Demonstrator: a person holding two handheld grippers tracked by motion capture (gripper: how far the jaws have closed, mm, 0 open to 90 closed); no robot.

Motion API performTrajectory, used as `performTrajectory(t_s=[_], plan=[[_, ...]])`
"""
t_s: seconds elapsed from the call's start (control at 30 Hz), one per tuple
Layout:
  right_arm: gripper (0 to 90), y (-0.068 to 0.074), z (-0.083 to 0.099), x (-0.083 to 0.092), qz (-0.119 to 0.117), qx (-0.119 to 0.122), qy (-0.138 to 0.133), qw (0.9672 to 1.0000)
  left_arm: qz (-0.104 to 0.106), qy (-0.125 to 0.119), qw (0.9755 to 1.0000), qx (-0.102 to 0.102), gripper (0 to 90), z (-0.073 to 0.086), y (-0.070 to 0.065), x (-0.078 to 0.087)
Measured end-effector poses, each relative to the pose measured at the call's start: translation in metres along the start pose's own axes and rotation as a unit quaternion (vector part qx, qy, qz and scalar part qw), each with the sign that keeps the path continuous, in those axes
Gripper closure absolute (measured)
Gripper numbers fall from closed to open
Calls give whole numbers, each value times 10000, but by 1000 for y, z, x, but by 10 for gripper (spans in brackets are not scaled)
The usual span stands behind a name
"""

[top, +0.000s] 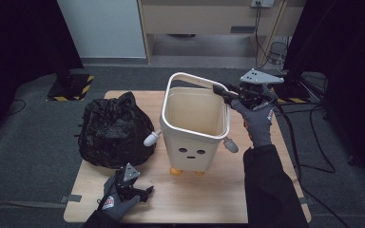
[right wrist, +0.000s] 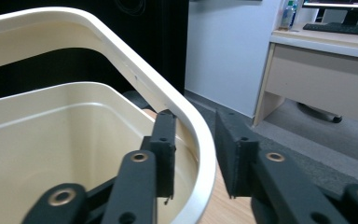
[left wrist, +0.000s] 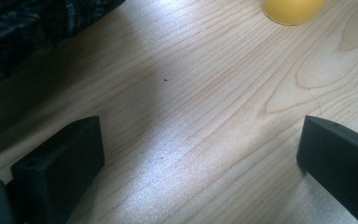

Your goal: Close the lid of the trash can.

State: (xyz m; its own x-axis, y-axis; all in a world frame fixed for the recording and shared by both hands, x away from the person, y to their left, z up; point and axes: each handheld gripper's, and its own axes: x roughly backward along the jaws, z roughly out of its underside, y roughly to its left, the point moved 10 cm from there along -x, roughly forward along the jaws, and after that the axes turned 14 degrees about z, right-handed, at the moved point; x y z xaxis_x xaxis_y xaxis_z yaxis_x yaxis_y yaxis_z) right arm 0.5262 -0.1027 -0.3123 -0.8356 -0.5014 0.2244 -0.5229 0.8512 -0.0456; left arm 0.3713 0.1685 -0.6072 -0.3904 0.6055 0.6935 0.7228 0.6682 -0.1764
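Observation:
A cream bin (top: pixel 195 128) with a small drawn face stands mid-table. Its hoop-shaped rim ring (top: pixel 190 77) is raised above the bin's mouth. My right gripper (top: pixel 221 91) is at the ring's right rear corner. In the right gripper view the ring (right wrist: pixel 121 51) runs between the two black jaws of my right gripper (right wrist: pixel 193 123), with a narrow gap on the right jaw's side, so the jaws are open around it. My left gripper (top: pixel 145 192) rests low over the table's front left; in its own view the left gripper (left wrist: pixel 200 140) is open wide with only bare wood between the jaws.
A full black rubbish bag (top: pixel 111 130) sits left of the bin, and its edge (left wrist: pixel 23 28) shows in the left gripper view. The bin stands on yellow feet (left wrist: pixel 291 9). The wooden table (top: pixel 195 199) sits on grey carpet, with desks and cables behind.

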Motion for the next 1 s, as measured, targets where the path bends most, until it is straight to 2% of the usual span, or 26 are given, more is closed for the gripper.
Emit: performTrajectory(t_s=[0.13, 0.33, 0.6, 0.8, 1.0], plan=[[649, 0, -1, 2, -39, 36, -68, 10000, 1, -1, 10000, -1, 0, 0, 0, 0], [702, 2, -2, 6, -146, 66, -100, 9998, 1, 4, 10000, -5, 0, 0, 0, 0], [714, 2, -2, 8, -168, 105, -143, 9997, 2, 2, 10000, -4, 0, 0, 0, 0], [723, 1, -1, 9, -239, 6, -249, 9994, 2, 6, 10000, -5, 0, 0, 0, 0], [735, 1, -3, 11, -279, 64, -204, 9994, 3, 7, 10000, -5, 0, 0, 0, 0]])
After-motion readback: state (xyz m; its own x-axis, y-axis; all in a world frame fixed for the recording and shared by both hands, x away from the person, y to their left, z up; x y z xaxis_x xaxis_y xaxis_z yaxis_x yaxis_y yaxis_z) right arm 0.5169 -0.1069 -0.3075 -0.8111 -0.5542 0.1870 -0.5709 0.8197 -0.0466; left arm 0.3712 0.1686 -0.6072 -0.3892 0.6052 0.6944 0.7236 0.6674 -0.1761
